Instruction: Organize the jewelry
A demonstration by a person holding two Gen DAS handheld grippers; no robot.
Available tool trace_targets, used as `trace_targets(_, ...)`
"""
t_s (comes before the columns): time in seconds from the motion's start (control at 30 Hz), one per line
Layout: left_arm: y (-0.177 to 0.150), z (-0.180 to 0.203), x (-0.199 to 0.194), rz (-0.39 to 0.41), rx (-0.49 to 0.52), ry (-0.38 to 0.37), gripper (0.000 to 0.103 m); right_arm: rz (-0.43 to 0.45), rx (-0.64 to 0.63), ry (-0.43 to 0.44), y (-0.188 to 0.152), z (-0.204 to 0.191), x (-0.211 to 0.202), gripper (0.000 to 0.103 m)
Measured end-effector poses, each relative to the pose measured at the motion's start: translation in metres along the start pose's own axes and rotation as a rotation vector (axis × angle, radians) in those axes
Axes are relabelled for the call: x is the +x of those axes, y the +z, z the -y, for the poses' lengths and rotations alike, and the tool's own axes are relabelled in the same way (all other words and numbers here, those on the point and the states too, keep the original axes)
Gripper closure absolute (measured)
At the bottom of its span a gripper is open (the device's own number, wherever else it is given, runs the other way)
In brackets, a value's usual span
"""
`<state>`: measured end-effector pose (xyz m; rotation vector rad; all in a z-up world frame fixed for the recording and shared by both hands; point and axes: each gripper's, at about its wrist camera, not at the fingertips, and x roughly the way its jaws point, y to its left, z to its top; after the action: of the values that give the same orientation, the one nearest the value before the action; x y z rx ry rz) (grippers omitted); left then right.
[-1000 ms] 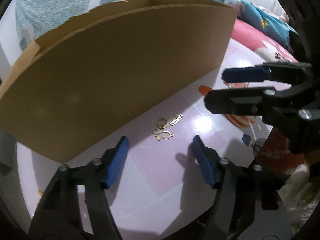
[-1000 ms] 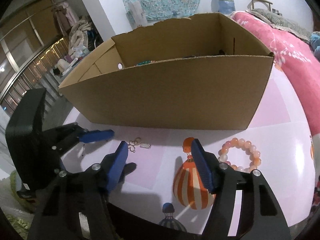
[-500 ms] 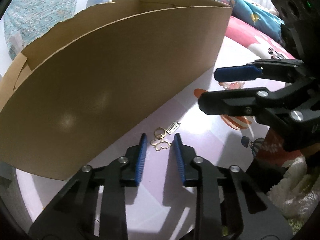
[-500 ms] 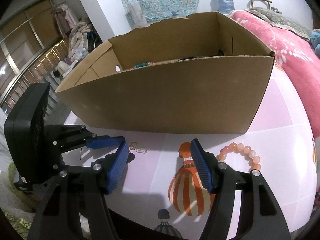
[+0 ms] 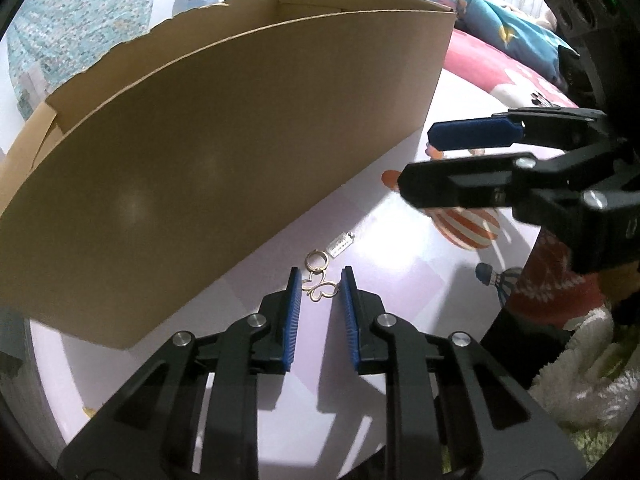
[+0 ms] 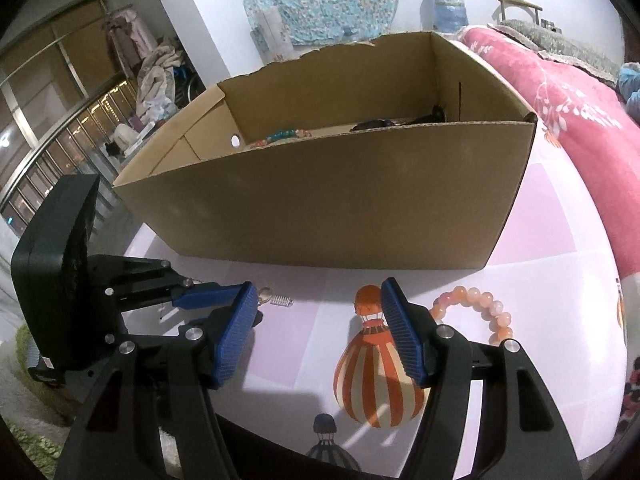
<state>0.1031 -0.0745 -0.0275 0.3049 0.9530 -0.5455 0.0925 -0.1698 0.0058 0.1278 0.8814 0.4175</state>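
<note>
A gold butterfly-shaped charm with a ring lies on the pale pink table beside a small silver clasp. My left gripper is down at the table with its blue jaws narrowed on either side of the charm, a gap still showing. It also shows in the right wrist view. My right gripper is open and empty above the table. A pink bead bracelet lies just right of it. The open cardboard box stands behind, holding beads and dark items.
A pink blanket lies to the right of the box. The tablecloth has a printed orange balloon. A fluffy rug lies below the table edge at the right.
My left gripper moved forward and narrowed its jaws from wide open to either side of the gold charm. My right gripper rose slightly and stayed open.
</note>
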Motion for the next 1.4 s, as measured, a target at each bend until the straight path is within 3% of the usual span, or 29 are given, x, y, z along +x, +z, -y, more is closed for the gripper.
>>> trace_targets(0.27, -0.023, -0.013, -0.016, -0.009, -0.081, 0.036, 0.084, -0.029, -0.075, 0.042, 0.002, -0.02, 0.009, 0.047)
trace_targets(0.43, -0.034, -0.017, -0.022, -0.005, -0.104, 0.038, 0.084, -0.064, -0.129, 0.073, 0.002, -0.035, 0.018, 0.059)
trace_targets(0.73, -0.04, -0.008, -0.024, 0.022, -0.039, 0.015, 0.084, -0.207, -0.19, 0.183, 0.003, -0.057, 0.046, 0.074)
trace_targets(0.87, -0.044, -0.009, -0.026, 0.033, -0.01, -0.011, 0.084, -0.266, -0.231, 0.216, 0.006, -0.057, 0.055, 0.076)
trace_targets(1.0, -0.051, -0.015, -0.03, 0.04, 0.027, -0.034, 0.084, -0.301, -0.336, 0.219, 0.013, -0.065, 0.061, 0.077)
trace_targets(1.13, -0.054, -0.017, -0.032, 0.045, 0.038, -0.047, 0.084, -0.339, -0.422, 0.206, 0.015, -0.071, 0.068, 0.085)
trace_targets(1.4, -0.062, -0.02, -0.033, 0.054, 0.035, -0.056, 0.084, -0.345, -0.562, 0.137, 0.011, -0.084, 0.073, 0.094)
